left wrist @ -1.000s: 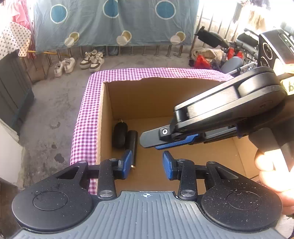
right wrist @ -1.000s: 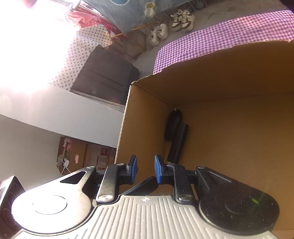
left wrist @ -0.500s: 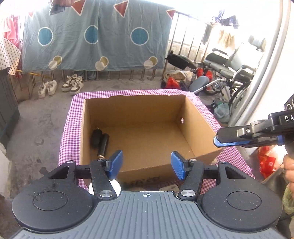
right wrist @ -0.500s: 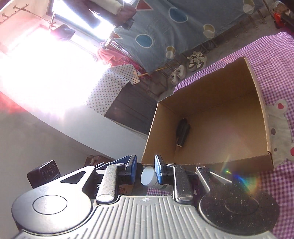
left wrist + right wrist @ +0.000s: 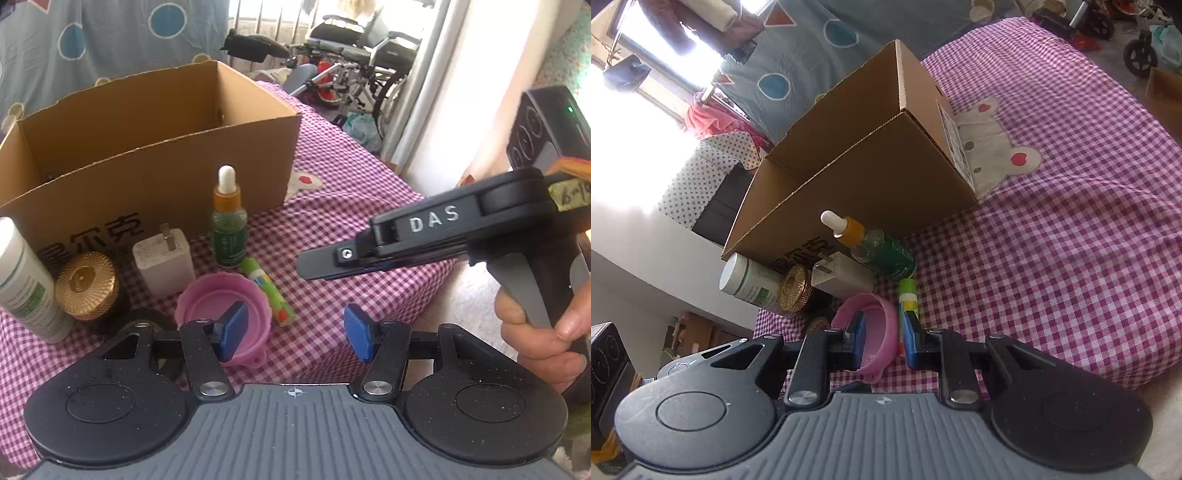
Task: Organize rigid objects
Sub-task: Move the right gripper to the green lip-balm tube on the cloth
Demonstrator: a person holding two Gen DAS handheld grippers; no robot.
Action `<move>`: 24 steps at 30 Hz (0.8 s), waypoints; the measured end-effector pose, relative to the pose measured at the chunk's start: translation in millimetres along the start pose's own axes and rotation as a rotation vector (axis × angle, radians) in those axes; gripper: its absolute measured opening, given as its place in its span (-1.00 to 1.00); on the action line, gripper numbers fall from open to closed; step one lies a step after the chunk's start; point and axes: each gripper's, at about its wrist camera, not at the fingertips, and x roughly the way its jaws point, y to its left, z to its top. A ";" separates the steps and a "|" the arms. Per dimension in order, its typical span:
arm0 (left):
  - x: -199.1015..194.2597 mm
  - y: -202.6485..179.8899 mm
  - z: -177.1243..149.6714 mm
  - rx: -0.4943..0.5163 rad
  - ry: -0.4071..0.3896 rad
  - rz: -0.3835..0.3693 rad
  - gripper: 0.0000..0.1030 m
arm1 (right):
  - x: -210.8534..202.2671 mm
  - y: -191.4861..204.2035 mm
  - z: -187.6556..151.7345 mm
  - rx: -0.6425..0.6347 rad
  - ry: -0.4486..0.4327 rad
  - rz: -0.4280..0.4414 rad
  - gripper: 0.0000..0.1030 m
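Grippers withdrew; right gripper [image 5: 317, 264] reads "DAS".

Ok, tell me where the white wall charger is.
In the left wrist view, the white wall charger stands before the cardboard box, between the ribbed gold lid and green dropper bottle.

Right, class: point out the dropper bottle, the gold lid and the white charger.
dropper bottle [image 5: 228, 230], left wrist view, green glass body.
gold lid [image 5: 85, 280], left wrist view, ridged top.
white charger [image 5: 846, 277], right wrist view, side face.
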 end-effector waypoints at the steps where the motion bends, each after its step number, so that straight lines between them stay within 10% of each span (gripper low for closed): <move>1: 6.0 -5.1 -1.7 0.013 0.009 -0.002 0.10 | 3.9 0.6 0.5 -0.014 0.001 -0.012 -0.55; 24: 47.5 -13.2 -1.8 0.018 0.069 0.028 -0.10 | 46.6 -1.2 9.7 -0.145 0.066 -0.101 -0.57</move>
